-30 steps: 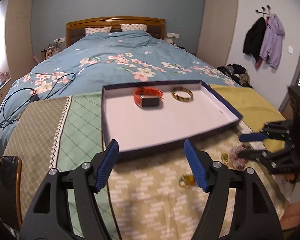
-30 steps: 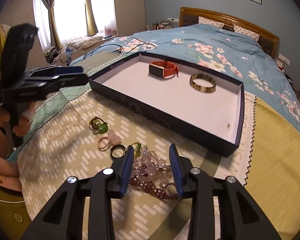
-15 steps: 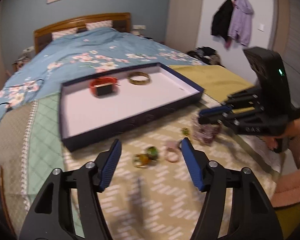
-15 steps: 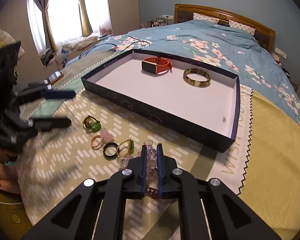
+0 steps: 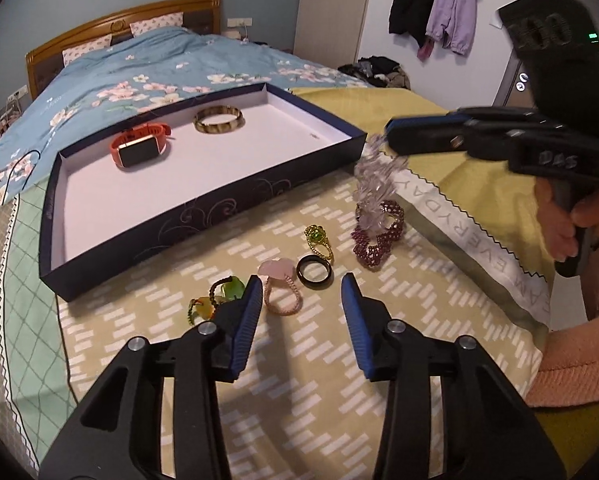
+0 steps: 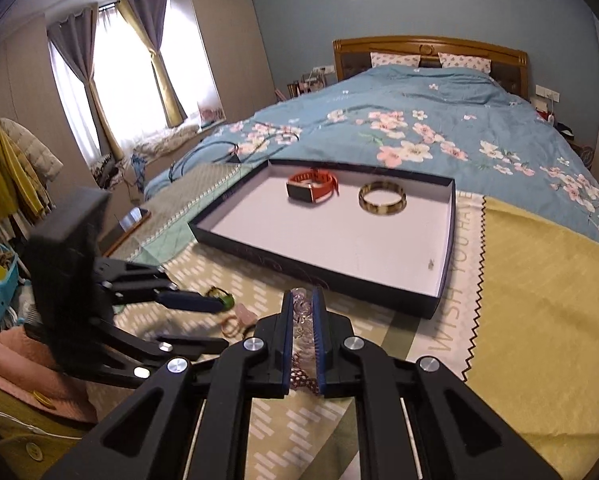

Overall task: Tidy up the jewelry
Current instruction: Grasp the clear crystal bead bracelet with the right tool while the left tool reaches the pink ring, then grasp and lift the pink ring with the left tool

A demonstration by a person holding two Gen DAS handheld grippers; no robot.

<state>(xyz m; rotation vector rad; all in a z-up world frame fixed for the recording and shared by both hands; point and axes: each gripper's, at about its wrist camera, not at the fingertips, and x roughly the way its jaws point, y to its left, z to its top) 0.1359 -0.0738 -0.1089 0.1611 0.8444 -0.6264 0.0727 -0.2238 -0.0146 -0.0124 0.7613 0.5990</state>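
You pinched the clear bead bracelet point(image 5: 373, 184) in your right gripper point(image 6: 301, 308) to lift it toward the tray point(image 5: 203, 208); your left gripper point(image 5: 299, 300), jaws just closing, straddled the pink ring point(image 5: 281, 286) without touching.

Right gripper point(image 6: 302, 312) clamped on crystal bracelet point(image 6: 302, 307)

Daylight glares white through the curtained window point(image 6: 139, 92); the room is evenly bright, fisheye-bent at dark corners, with motion blur on the black handheld gripper point(image 6: 187, 320).
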